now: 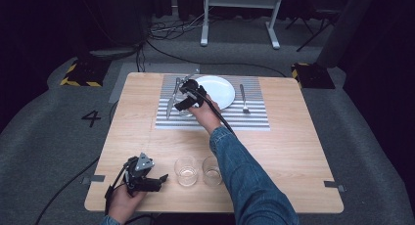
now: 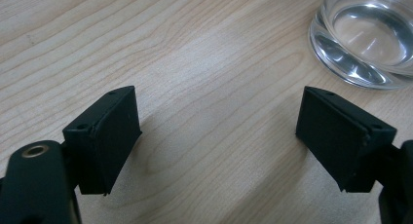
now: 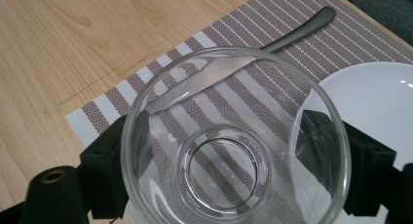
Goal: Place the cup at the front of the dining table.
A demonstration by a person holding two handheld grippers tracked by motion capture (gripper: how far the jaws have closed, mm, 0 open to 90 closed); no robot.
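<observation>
My right gripper is over the left part of the striped placemat, shut on a clear empty glass. In the right gripper view the glass stands upright between the jaws, which press its sides, over the placemat. A knife lies just behind it and a white plate is to its right. My left gripper rests at the table's front left, open and holding nothing. In the left gripper view its jaws stand wide apart above bare wood, with a glass ahead to the right.
Two more empty glasses stand side by side near the front edge, right of my left gripper. On the placemat, the knife lies left of the plate and a fork right of it.
</observation>
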